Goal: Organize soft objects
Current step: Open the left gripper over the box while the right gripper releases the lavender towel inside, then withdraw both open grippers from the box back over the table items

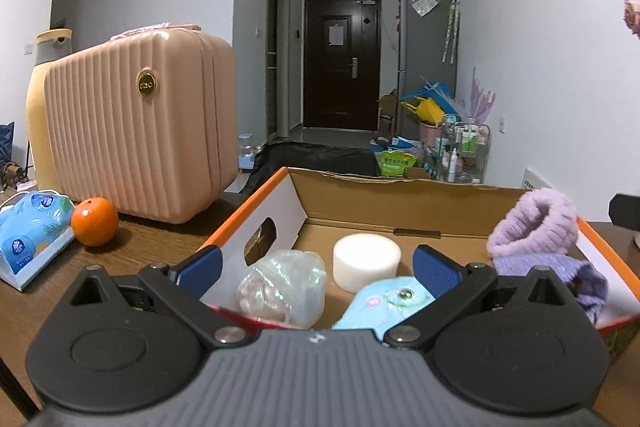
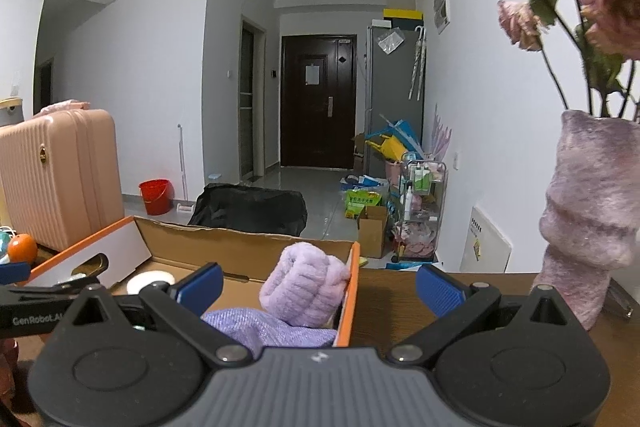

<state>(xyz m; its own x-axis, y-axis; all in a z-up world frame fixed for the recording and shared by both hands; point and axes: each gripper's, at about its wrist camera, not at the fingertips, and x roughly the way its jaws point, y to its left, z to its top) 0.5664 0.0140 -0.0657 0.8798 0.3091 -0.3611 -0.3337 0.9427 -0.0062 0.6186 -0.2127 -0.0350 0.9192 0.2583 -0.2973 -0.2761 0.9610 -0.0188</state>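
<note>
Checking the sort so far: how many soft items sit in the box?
5. Bagged bundle front left, white foam puck mid-back, blue plush front centre, fuzzy lilac roll on the right rim, purple cloth below it. More may hide behind the left gripper.

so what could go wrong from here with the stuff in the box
1. The fluffy purple band is perched against the box's right wall, partly above the rim; a nudge might tip it out onto the table.
2. The vase of dried flowers stands close to the open right gripper; a wide swing could knock it over.
3. The orange sits loose by the box and might roll if bumped.
</note>
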